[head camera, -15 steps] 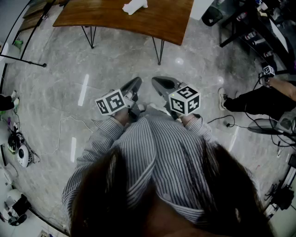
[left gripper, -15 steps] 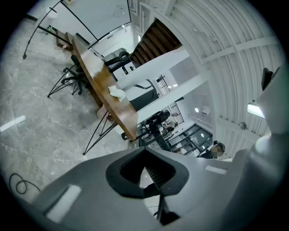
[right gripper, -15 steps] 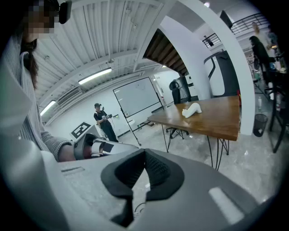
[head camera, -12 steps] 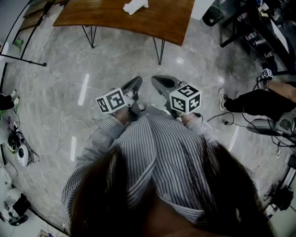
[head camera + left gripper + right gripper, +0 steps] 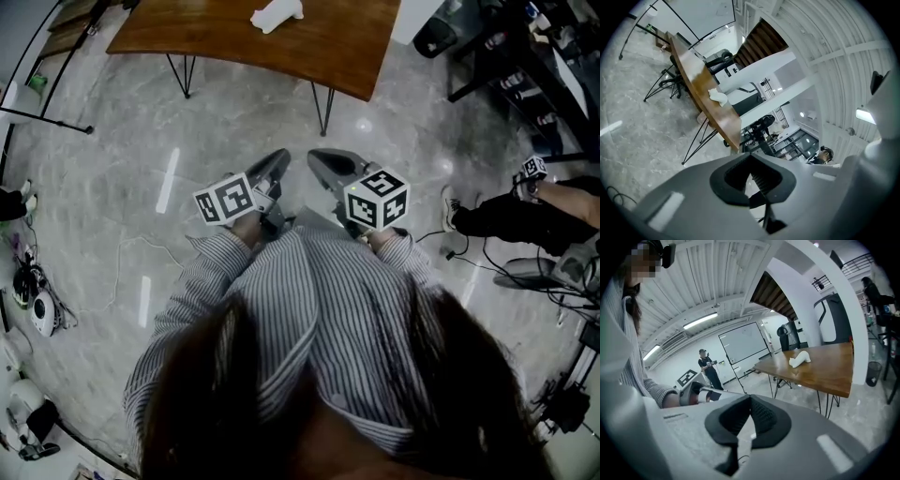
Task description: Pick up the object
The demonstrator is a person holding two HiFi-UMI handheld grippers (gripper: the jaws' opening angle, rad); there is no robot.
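Note:
A white crumpled object (image 5: 275, 13) lies on the wooden table (image 5: 328, 42) at the top of the head view, well ahead of both grippers. The same white object (image 5: 718, 97) shows in the left gripper view, and the white object (image 5: 800, 358) in the right gripper view, on the table (image 5: 825, 371). My left gripper (image 5: 277, 161) and right gripper (image 5: 319, 161) are held side by side over the floor, close to my striped shirt. The left gripper (image 5: 751, 176) is shut with nothing in it. The right gripper (image 5: 750, 420) is also shut and empty.
The table stands on thin black hairpin legs (image 5: 322, 105). A seated person (image 5: 525, 206) with another marker cube is at the right, with cables (image 5: 487, 267) on the floor. A stand (image 5: 47, 122) and gear (image 5: 37, 309) line the left side. Another person (image 5: 709, 367) stands far off.
Both grippers stay almost where they were, shifted a little up in view. The person at the right has moved the marker cube down and leftward.

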